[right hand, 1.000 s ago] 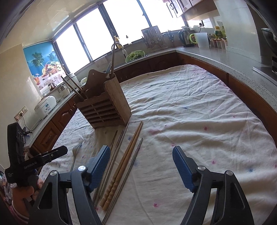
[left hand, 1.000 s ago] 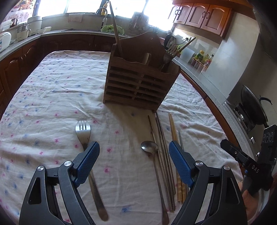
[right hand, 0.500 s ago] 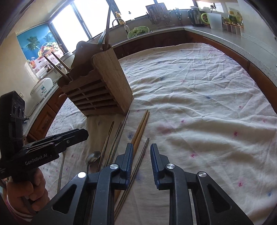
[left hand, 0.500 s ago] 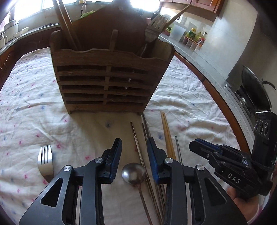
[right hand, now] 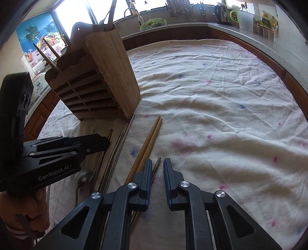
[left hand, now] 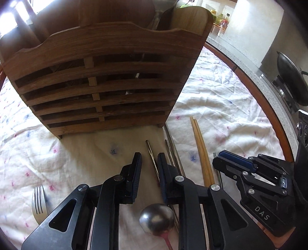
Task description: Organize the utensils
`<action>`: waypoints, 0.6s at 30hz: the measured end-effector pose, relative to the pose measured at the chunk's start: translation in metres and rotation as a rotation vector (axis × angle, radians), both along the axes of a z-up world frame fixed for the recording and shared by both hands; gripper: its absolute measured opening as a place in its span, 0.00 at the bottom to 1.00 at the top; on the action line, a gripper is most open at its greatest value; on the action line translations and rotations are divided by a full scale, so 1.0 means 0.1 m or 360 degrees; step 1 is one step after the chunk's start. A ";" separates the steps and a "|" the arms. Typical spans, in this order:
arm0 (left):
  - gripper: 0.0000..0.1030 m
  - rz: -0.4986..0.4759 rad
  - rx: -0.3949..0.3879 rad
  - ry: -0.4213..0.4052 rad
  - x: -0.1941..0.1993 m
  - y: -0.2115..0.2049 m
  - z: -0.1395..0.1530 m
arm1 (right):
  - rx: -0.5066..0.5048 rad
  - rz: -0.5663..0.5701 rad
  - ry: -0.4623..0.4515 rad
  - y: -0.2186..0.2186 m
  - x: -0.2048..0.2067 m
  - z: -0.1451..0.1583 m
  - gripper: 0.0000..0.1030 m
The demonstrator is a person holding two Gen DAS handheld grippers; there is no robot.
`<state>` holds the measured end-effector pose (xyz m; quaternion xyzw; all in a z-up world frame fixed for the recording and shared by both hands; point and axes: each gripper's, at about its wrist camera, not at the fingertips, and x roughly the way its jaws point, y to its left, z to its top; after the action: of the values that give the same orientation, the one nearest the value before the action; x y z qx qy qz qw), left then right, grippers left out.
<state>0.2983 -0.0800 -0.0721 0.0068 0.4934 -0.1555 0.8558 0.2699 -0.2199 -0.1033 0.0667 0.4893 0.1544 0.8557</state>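
A slatted wooden utensil holder [left hand: 104,80] stands on the cloth-covered table; it also shows in the right wrist view [right hand: 100,84]. In front of it lie a metal spoon [left hand: 156,217], a fork [left hand: 39,202], several metal chopsticks [left hand: 152,155] and a wooden chopstick pair [left hand: 202,150] [right hand: 148,142]. My left gripper [left hand: 149,163] is nearly shut and empty, low over a metal chopstick above the spoon. My right gripper [right hand: 156,169] is nearly shut and empty beside the wooden pair, over one metal chopstick [right hand: 156,165].
The white flowered tablecloth [right hand: 221,107] stretches wide to the right. A counter with a kettle [right hand: 222,13] and jars runs along the back. A wok [left hand: 292,77] sits on a stove at the right. The wooden table edge [left hand: 269,119] curves nearby.
Both grippers closed from wide open to a narrow gap. Both moved forward and lower towards the holder and the chopsticks.
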 end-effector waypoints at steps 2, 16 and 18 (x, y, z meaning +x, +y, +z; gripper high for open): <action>0.09 -0.0026 0.0025 0.0001 0.00 -0.02 0.00 | -0.0048 0.0022 -0.0016 0.01 -0.01 0.00 0.07; 0.07 -0.0124 0.0127 -0.0022 -0.02 -0.19 0.02 | -0.0031 0.0023 0.0019 0.00 -0.09 0.00 0.10; 0.07 -0.0113 0.0122 -0.0042 -0.03 -0.19 0.02 | -0.0040 0.0024 -0.0003 0.01 -0.10 0.00 0.08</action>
<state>0.2954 -0.0994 -0.0696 0.0592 0.4872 -0.1667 0.8552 0.2595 -0.2192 -0.1028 0.0521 0.4909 0.1547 0.8558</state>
